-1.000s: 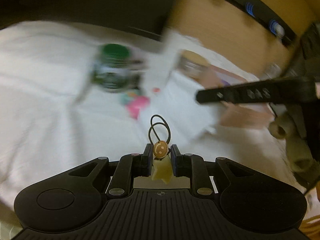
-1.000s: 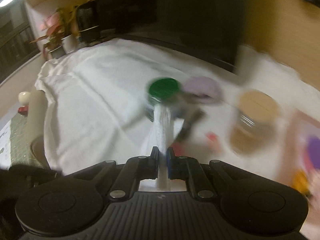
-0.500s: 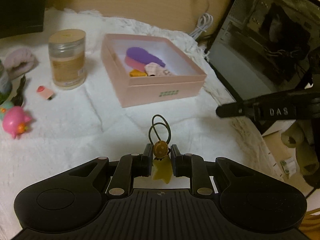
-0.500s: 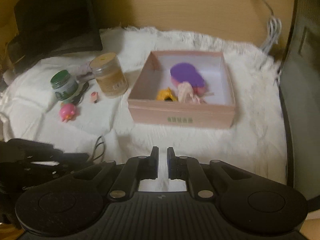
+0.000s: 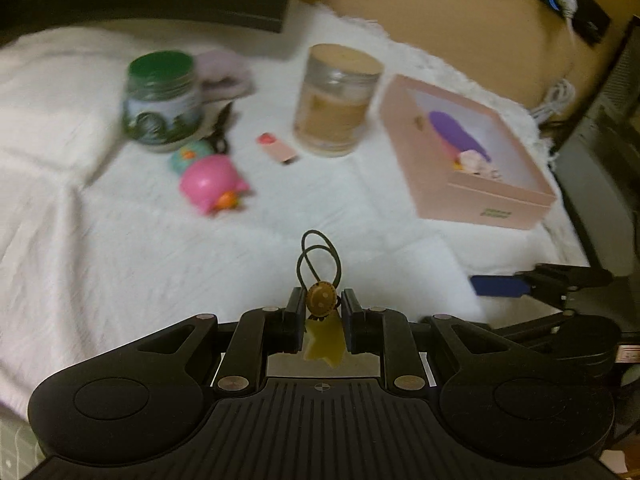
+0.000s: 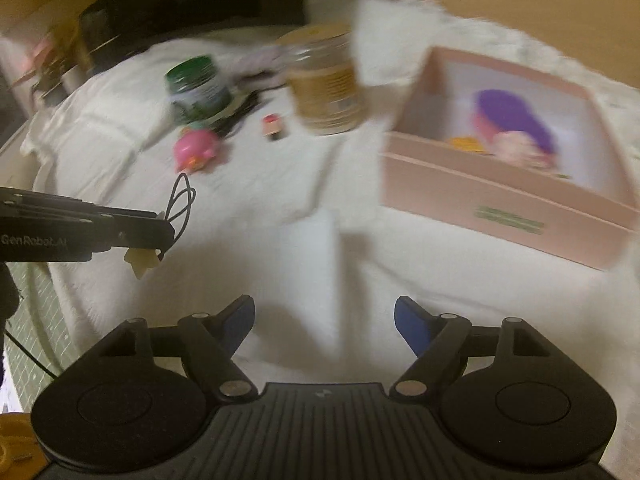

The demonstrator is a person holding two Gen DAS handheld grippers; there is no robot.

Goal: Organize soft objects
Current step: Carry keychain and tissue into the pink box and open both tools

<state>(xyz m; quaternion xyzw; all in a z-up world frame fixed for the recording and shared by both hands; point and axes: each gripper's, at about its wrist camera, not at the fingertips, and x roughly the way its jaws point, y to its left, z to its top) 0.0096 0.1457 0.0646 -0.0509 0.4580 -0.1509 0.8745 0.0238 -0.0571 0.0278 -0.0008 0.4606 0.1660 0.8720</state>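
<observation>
Bare white cloth (image 5: 132, 264) lies open up front; jars (image 5: 336, 100) and pink box (image 5: 476, 176) block behind.

We cannot make out the print on the pink box (image 6: 508, 216), smeared by blur. The green-lidded jar (image 5: 162, 100) hides part of the mauve cloth (image 5: 224, 72) behind it. The box wall covers the lower half of its purple item (image 5: 456, 130).

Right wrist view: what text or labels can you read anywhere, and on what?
"GenRobot.AI" on the side of the left hand-held gripper.
Green print on the front of the pink box: too blurred to read.
Label on the tan-lidded jar: too blurred to read.
Label on the green-lidded jar: too blurred to read.
</observation>
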